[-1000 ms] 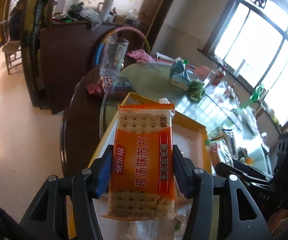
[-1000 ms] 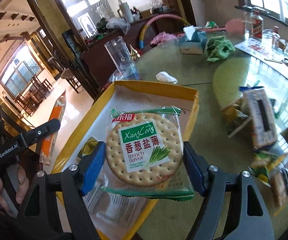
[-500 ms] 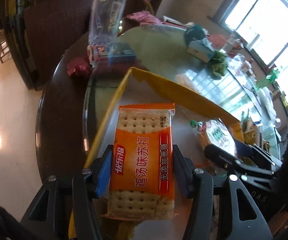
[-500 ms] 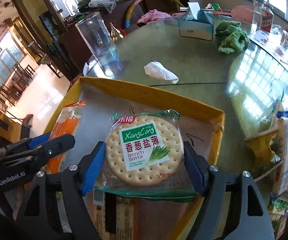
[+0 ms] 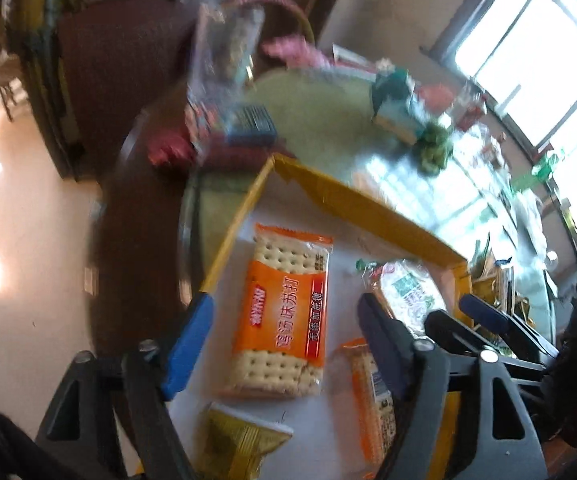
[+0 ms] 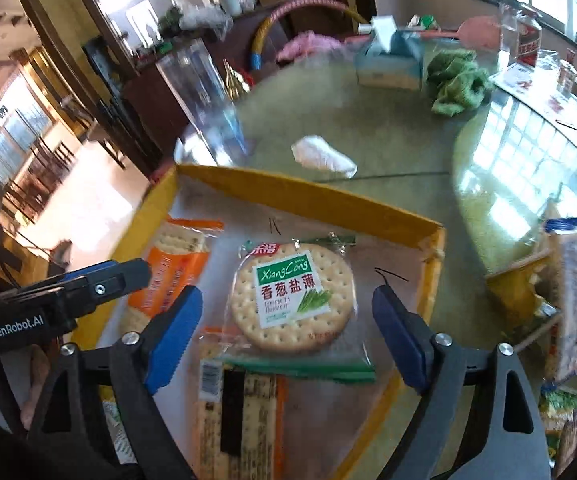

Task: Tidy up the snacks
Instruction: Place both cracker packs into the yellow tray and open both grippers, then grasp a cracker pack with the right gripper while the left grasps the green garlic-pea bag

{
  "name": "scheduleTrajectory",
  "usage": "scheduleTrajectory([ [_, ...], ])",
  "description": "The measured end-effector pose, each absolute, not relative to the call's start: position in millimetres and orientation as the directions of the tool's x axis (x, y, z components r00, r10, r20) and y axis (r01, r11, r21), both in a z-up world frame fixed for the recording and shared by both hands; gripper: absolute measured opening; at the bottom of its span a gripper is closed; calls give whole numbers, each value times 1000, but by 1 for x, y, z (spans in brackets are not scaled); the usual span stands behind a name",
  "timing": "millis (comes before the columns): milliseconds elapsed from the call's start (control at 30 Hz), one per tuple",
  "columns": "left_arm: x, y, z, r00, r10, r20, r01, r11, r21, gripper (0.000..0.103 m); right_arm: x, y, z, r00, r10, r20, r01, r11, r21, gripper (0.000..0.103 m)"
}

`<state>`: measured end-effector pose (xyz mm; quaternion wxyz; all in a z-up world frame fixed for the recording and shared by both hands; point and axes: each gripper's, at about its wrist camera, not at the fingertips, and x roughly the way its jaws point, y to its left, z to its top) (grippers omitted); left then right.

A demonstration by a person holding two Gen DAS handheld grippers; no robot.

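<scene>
An orange pack of square crackers (image 5: 284, 316) lies on the white floor of the yellow-rimmed box (image 5: 352, 196), between the spread pads of my left gripper (image 5: 284, 340), whose jaws are opening and touch nothing. A round cracker in a green-edged wrapper (image 6: 294, 298) lies in the same box (image 6: 328, 204), partly over another pack (image 6: 244, 412); my right gripper (image 6: 286, 338) straddles it with jaws opening, pads clear of it. The orange pack (image 6: 172, 268) and the left gripper (image 6: 96, 288) show at left in the right wrist view.
A yellow-wrapped snack (image 5: 240, 440) and an orange-edged pack (image 5: 368, 396) also lie in the box. On the round glass-topped table (image 6: 408, 152) stand a clear pitcher (image 6: 204, 100), tissue box (image 6: 388, 60), green cloth (image 6: 458, 80), crumpled tissue (image 6: 322, 156); more snack packs (image 6: 572, 304) lie right.
Both grippers have spread their jaws and let go: the orange cracker pack and the round cracker now lie in the box. Both hands moved lower over the box.
</scene>
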<state>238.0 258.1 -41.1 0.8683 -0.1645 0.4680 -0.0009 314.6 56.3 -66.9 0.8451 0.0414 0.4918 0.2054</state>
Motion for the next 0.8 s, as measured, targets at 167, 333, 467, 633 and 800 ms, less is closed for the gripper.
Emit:
scheduleTrajectory([
  [167, 176, 235, -16, 660, -101, -745, -157, 950, -268, 77, 270, 31, -40, 470, 473, -745, -355, 874, 331, 87],
  [333, 117, 185, -6, 732, -86, -676, -109, 964, -241, 79, 213, -14, -25, 470, 557, -685, -408, 825, 391, 87],
  [467, 97, 145, -3, 747, -135, -651, -38, 969, -245, 79, 184, -59, -31, 479, 571, -667, -373, 820, 433, 87],
  [633, 80, 101, 2, 748, -183, -638, 41, 972, -232, 79, 148, -113, -37, 543, 523, -657, -292, 851, 436, 87],
  [800, 78, 65, -9, 691, -199, -695, 115, 979, -166, 79, 127, -145, -40, 587, 450, -673, -213, 888, 407, 87],
])
